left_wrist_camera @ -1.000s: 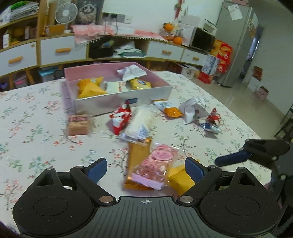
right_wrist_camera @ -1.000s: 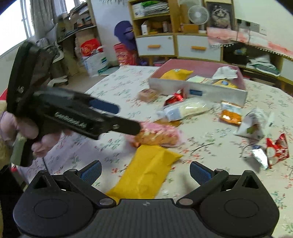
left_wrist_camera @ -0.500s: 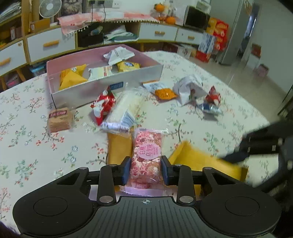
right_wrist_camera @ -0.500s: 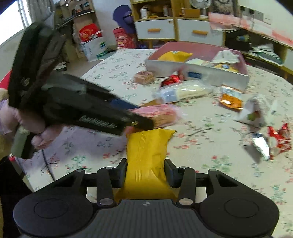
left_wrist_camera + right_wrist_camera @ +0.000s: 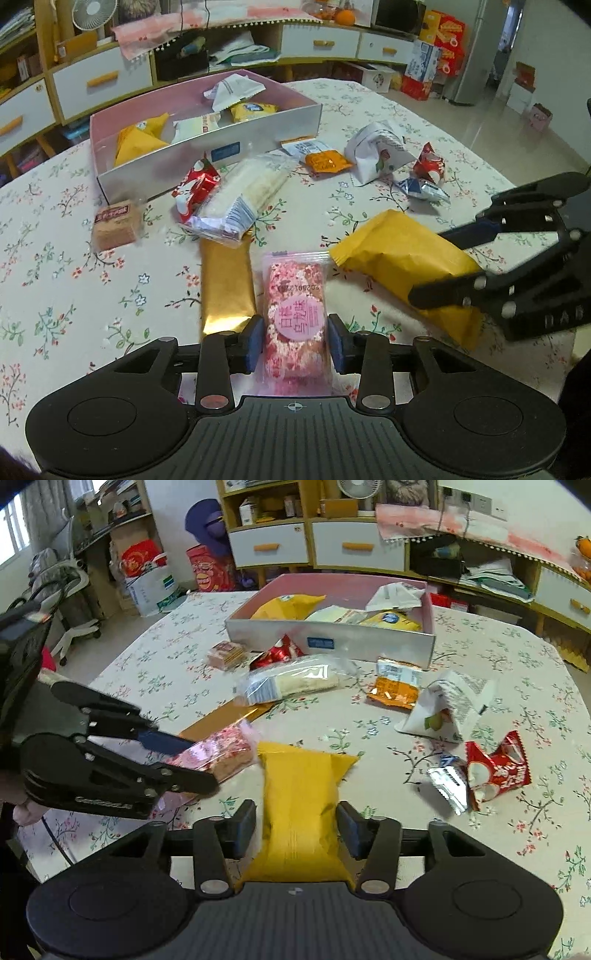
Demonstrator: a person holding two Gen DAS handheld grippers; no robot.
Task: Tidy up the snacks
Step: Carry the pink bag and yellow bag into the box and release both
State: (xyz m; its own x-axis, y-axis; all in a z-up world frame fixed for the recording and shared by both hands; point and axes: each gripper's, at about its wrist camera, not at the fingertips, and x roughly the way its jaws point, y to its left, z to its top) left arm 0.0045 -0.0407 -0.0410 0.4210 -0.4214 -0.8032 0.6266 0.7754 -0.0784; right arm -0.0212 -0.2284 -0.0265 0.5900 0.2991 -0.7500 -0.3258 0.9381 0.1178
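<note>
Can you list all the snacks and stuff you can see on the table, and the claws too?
Pink speckled snack packet: one, pink, in the left claw.
Big yellow snack packet: one, yellow, in the right claw.
Shiny gold wrapper bar: one, gold, flat on the table beside the pink packet.
Clear packet of white biscuits: one, white, before the box.
Pink-lined cardboard box: one, grey outside, holding several snacks.
Red snack packets: two, one by the box, one far right.
Small brown square snack: one, left of the box.
Left claw: closed.
Right claw: closed.
</note>
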